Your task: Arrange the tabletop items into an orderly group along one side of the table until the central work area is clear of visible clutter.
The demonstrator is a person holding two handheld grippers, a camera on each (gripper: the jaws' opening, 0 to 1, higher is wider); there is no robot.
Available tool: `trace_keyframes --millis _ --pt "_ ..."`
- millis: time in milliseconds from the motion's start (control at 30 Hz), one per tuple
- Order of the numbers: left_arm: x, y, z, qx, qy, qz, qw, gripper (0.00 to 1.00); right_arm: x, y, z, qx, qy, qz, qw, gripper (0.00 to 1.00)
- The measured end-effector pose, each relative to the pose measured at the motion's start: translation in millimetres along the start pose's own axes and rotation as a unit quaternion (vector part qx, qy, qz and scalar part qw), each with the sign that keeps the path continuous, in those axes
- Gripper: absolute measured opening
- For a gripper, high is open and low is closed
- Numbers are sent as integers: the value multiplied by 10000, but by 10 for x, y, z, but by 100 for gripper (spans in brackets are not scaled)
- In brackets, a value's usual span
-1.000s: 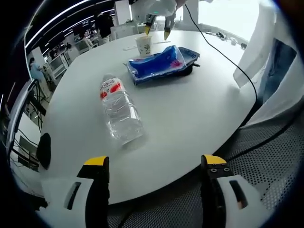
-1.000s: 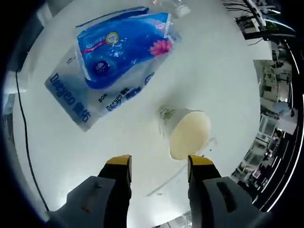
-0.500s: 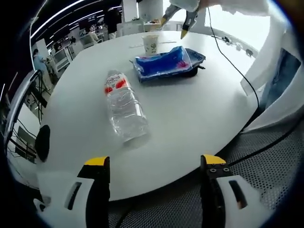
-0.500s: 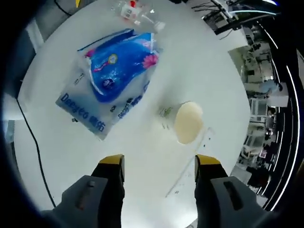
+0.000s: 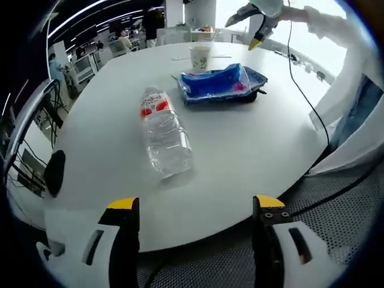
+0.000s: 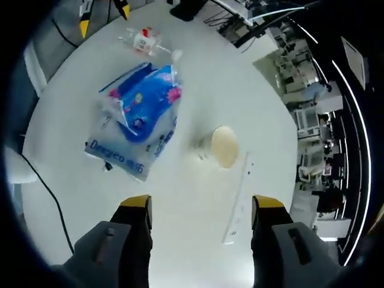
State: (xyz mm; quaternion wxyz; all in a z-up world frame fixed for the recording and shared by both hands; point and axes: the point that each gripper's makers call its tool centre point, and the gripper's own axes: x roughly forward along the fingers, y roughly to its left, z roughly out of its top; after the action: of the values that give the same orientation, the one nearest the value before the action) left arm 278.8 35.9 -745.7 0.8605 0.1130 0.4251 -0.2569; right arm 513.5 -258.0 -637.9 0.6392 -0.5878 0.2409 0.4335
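A clear water bottle (image 5: 163,131) with a red label lies on its side on the round white table (image 5: 240,156). Beyond it lies a blue tissue pack (image 5: 217,84), with a paper cup (image 5: 200,57) standing farther back. My left gripper (image 5: 192,207) stands open and empty over the near table edge. High above the far side, the right gripper (image 5: 246,27) hangs open. From above, the right gripper view holds the tissue pack (image 6: 137,120), the cup (image 6: 221,146), the bottle (image 6: 146,42) and the left gripper (image 6: 103,15); my right gripper (image 6: 200,207) is open and empty.
A thin white strip (image 6: 239,198) lies on the table next to the cup. A black cable (image 5: 300,84) trails over the table's right side toward a white sleeve (image 5: 354,90). A mesh chair seat (image 5: 336,204) sits below the near edge. Desks and shelving stand beyond the table.
The right gripper has risen well away from the cup, so the items look smaller in its view. The left view has shifted slightly; the table items have not moved.
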Motion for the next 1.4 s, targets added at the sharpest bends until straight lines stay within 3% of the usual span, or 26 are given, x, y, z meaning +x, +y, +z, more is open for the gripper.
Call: trace_keyframes --millis 300,400,500,633,767,867,1033,1133,1167,1233,1267,1333,1400 --pt "-6 -30 -32 101 100 -61 9999 78 -250 60 -7 1067 -545 -399 9920 70" --pt "5 -18 -69 75 187 -61 9998 78 -284 171 -94 1209 -382 -482 9908 69" --pt "13 -31 -131 106 342 -74 9993 80 -284 321 -115 1666 -509 -370 9840 72" --pt "-5 -2 -105 -59 338 -53 9994 81 -309 438 -172 1909 -517 -370 9795 73" --pt "-21 60 120 -615 -90 118 9980 83 -358 520 -192 2059 -581 -371 9762 74" --pt "-3 76 242 -723 -296 159 9968 83 -377 542 -232 2177 -564 -393 9736 75" --pt "69 19 413 -639 -396 103 9971 81 -468 593 -273 2452 -562 -506 9665 75" --pt "101 -8 512 -535 -433 50 9976 81 -520 682 -261 3051 -763 -372 9485 76" --pt "106 -10 553 -467 -446 53 9979 81 -532 707 -243 3302 -898 -294 9392 76" --pt "110 -11 603 -428 -472 44 9980 80 -563 742 -230 4066 -1140 -149 9063 75" --pt "112 1 639 -438 -501 62 9978 80 -595 727 -229 4436 -1394 -97 8853 75" --pt "114 23 709 -515 -605 82 9968 79 -674 660 -272 4925 -1691 -238 8534 78" --pt "123 58 764 -589 -678 134 9959 79 -730 657 -319 4955 -1768 -303 8499 82"
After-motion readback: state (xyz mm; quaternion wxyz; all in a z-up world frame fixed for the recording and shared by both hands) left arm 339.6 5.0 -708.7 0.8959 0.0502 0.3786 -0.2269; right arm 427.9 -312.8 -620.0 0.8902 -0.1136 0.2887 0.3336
